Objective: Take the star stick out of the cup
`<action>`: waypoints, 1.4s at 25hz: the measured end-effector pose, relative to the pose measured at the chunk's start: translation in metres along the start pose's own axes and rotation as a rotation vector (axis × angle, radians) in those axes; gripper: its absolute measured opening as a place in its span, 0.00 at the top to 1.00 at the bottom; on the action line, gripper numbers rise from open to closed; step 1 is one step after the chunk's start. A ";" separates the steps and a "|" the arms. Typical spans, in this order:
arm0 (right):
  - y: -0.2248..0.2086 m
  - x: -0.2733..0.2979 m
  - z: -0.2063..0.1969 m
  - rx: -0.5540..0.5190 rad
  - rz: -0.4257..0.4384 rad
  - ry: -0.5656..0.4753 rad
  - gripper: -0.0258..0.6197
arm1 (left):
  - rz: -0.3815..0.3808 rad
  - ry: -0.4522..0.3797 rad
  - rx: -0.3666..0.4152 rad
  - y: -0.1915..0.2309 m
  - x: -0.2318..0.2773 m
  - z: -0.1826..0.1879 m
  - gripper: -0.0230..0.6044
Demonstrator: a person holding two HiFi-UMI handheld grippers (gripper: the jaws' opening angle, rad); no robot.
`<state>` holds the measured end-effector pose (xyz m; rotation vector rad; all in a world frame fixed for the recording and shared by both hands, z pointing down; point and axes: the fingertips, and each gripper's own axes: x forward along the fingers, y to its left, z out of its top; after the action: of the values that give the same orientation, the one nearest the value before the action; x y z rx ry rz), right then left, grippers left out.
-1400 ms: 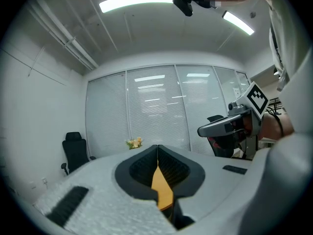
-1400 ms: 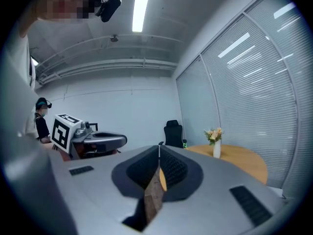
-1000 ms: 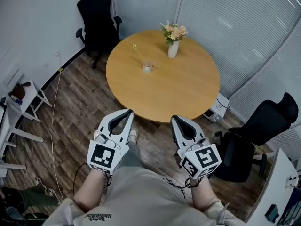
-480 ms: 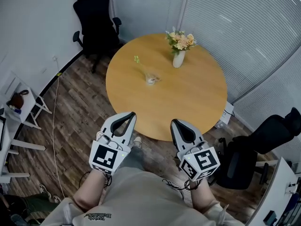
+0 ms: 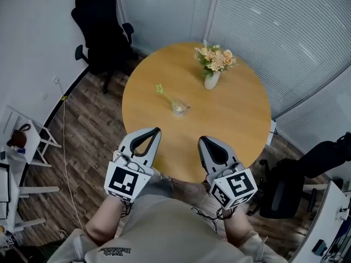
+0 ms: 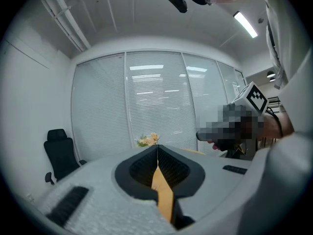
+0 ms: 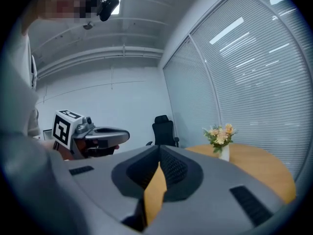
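Observation:
A small clear cup (image 5: pixel 179 108) stands near the middle of the round wooden table (image 5: pixel 230 125). A thin stick with a green star (image 5: pixel 160 89) on top leans out of it to the left. My left gripper (image 5: pixel 155 130) and right gripper (image 5: pixel 202 140) hover side by side over the table's near edge, well short of the cup. Both are shut with nothing between their jaws, as the left gripper view (image 6: pixel 157 146) and the right gripper view (image 7: pixel 159 149) show. Neither gripper view shows the cup.
A white vase of flowers (image 5: pixel 211 79) stands on the far side of the table, also in the right gripper view (image 7: pixel 220 137). A black office chair (image 5: pixel 98 34) stands at the back left and another (image 5: pixel 307 169) at the right. A white rack (image 5: pixel 24 141) and a floor cable (image 5: pixel 64 147) lie to the left.
The head view has drawn closer to the table: cup, vase and table sit lower and larger in frame. Both grippers, still shut, now reach over the table's near edge.

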<state>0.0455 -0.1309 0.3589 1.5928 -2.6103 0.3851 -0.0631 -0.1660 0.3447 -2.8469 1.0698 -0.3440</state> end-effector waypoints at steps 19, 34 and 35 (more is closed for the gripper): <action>-0.052 0.096 0.030 -0.010 -0.101 0.030 0.91 | -0.114 0.009 -0.078 0.081 0.092 -0.014 0.93; -0.077 0.089 0.026 0.004 -0.036 0.033 0.91 | -0.015 0.090 -0.044 0.071 0.102 -0.024 0.92; -0.078 0.089 0.024 0.005 -0.034 0.036 0.91 | -0.009 0.094 -0.053 0.071 0.102 -0.024 0.92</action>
<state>0.0747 -0.2482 0.3657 1.6144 -2.5540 0.4147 -0.0395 -0.2864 0.3755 -2.9098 1.0985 -0.4619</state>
